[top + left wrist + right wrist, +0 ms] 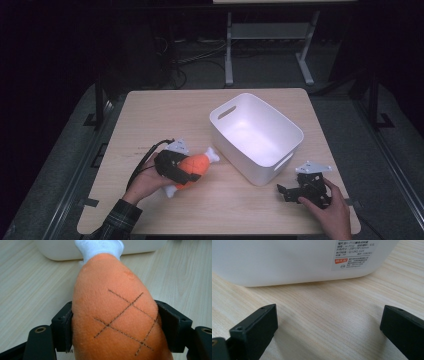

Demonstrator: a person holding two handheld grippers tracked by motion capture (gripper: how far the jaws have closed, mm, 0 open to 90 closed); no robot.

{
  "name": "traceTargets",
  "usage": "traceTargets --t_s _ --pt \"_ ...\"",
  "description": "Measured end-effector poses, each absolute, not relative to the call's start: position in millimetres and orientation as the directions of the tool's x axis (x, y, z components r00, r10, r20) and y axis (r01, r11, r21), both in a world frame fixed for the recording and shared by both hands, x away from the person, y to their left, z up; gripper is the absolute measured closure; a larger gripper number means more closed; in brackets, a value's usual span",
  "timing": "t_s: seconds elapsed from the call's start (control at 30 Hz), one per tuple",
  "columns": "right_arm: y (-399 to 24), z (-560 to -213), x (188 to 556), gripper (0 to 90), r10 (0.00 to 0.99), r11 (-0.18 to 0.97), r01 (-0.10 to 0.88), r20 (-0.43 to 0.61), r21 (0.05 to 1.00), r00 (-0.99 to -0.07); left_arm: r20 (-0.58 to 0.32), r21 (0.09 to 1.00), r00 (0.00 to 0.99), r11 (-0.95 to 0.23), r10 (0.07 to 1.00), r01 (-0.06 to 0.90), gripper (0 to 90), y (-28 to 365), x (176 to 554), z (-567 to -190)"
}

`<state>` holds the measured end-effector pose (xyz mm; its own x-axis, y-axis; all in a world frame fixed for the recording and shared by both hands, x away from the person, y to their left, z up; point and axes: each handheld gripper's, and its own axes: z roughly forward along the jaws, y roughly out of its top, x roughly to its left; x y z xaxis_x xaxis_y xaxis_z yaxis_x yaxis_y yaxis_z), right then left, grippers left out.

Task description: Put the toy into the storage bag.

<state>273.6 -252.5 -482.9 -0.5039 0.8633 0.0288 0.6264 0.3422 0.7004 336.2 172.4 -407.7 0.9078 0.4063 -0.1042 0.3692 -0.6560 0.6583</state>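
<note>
A: Toy (196, 166) is seen clamped in the left gripper (186, 172), just above the table (165, 112) beside the bin (256, 136).

B: Lifting is judged underway; carrying over the rim is called for next. The right gripper (290, 191) is held open, empty, by the bin.

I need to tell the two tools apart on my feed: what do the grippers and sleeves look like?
Both the left gripper and the right gripper are black, with blocky jaws and a grey three-cornered plate on top. A black cable trails from the left one. The left forearm wears a dark plaid sleeve.
</note>
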Motion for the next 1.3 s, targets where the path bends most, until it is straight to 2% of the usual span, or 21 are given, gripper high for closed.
traceTargets --t_s 1.3 --pt "-253 -483 274 0.7 0.863 0.342 0.626 0.029 0.701 -0.504 -0.096 0.700 0.932 -0.642 0.349 0.313 25.3 175 352 -361"
